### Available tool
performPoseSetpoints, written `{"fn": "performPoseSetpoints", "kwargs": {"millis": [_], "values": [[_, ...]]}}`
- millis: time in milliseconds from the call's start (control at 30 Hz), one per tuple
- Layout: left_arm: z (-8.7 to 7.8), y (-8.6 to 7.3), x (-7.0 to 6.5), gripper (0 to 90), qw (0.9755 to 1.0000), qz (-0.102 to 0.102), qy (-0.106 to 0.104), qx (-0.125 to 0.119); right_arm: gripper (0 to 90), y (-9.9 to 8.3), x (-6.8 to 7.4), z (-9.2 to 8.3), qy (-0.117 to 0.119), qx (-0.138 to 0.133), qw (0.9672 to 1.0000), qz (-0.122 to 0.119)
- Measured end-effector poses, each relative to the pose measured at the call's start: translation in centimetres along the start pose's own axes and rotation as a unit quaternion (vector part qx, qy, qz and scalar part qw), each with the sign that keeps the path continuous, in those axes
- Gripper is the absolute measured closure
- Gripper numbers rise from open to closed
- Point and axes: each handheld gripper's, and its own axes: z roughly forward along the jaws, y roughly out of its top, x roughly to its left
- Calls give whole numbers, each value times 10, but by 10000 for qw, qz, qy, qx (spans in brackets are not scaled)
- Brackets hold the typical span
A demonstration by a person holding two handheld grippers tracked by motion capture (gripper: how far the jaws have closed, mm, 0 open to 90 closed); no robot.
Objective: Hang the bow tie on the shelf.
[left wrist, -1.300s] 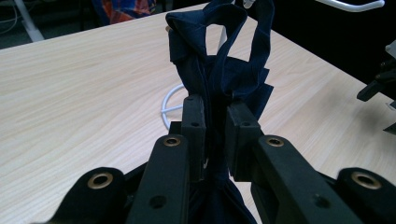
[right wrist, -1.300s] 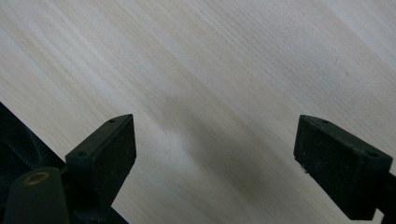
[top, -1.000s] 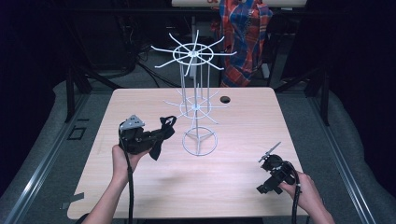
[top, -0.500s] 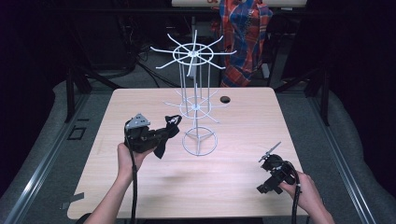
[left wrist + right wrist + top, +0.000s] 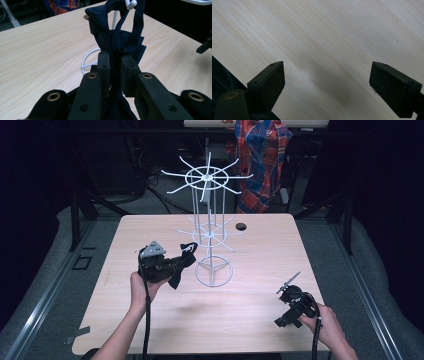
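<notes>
The left hand-held gripper [image 5: 115,63], clamped tight on a dark blue cloth [image 5: 117,37], holds it just beside a white wire rack [image 5: 209,220] on the counter [image 5: 260,320]. The right hand-held gripper [image 5: 327,82] hovers wide open, empty. Pulling sideways could tip the light rack or slip the cloth's loop off a peg.

A pale wooden tabletop [image 5: 150,330] carries the scene. Standing on it, a white wire rack [image 5: 213,272], round base near the middle. A small dark hole [image 5: 241,226] sits toward the far edge.
</notes>
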Motion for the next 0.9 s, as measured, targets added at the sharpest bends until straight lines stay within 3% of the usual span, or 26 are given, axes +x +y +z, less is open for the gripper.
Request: {"fn": "performPoseSetpoints", "kwargs": {"millis": [300,800,900], "values": [[7,-1,1,801,10000,-4,28,76,128,1,-1,-2,-80,105,9999,-68],[16,-1,1,802,9998,-29,27,173,128,-1,-1,-1,-1,23,10000,9],[17,-2,1,801,9998,-37,53,173,128,0,-2,-2,-27,124,9999,-69]]}}
